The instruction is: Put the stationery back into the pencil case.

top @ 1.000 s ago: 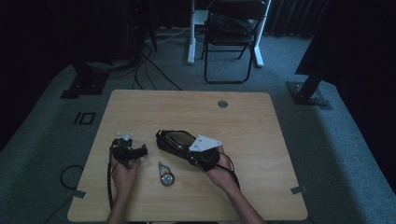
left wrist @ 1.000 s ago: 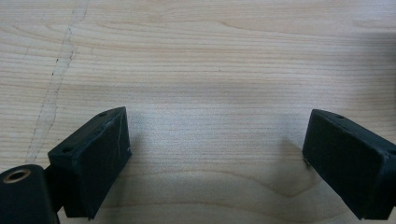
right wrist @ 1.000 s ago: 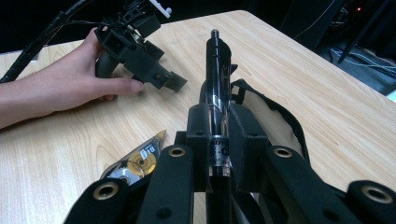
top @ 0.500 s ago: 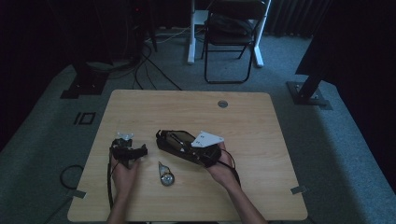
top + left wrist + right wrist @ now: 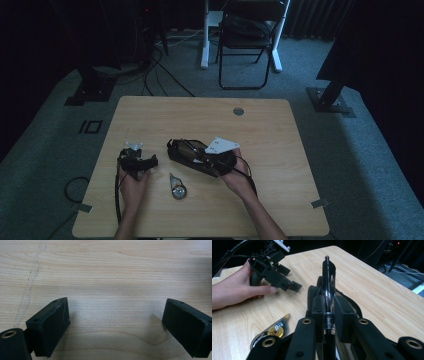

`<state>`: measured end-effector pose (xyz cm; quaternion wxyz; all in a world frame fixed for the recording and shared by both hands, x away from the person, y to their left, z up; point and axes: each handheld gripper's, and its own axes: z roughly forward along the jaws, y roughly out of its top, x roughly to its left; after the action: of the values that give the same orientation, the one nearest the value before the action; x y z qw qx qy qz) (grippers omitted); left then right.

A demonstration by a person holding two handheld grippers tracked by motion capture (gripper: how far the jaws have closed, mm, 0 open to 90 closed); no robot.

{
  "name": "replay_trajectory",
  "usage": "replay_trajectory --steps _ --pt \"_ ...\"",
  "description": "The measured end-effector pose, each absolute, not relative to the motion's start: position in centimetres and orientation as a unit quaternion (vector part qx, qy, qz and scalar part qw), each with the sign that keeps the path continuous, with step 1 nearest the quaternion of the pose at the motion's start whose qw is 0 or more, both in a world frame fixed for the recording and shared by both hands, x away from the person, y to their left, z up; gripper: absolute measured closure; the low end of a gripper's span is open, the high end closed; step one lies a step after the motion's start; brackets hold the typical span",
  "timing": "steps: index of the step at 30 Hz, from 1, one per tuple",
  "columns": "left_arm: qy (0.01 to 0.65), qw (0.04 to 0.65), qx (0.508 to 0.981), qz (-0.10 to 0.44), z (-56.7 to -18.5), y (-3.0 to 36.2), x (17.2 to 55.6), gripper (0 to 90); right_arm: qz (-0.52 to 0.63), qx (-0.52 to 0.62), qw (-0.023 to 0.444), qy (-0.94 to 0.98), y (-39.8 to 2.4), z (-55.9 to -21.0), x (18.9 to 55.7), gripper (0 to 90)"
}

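Near table middle, our right gripper pinches black pen, barely shifted since a second ago; grip settled. Left gripper spread, empty. Correction tape toward near edge.

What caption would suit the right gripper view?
Right claw clamps a glossy black pen above the light wooden table, clear correction-tape dispenser nearby.

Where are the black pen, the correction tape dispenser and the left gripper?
black pen point(image 5: 328, 277), right gripper view, upper barrel above the fingers
correction tape dispenser point(image 5: 273, 331), right gripper view, clear body at the reel
left gripper point(image 5: 134, 161), high view, midway between its fingertips
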<state>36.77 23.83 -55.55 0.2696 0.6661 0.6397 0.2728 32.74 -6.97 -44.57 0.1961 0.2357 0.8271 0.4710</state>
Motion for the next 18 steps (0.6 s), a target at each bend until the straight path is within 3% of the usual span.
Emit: replay_trajectory --steps 18 --pt "0.640 0.270 0.666 0.273 -55.5 23.8 36.8 7.8 0.476 0.243 0.194 0.823 -6.8 -44.3 34.3 79.6"
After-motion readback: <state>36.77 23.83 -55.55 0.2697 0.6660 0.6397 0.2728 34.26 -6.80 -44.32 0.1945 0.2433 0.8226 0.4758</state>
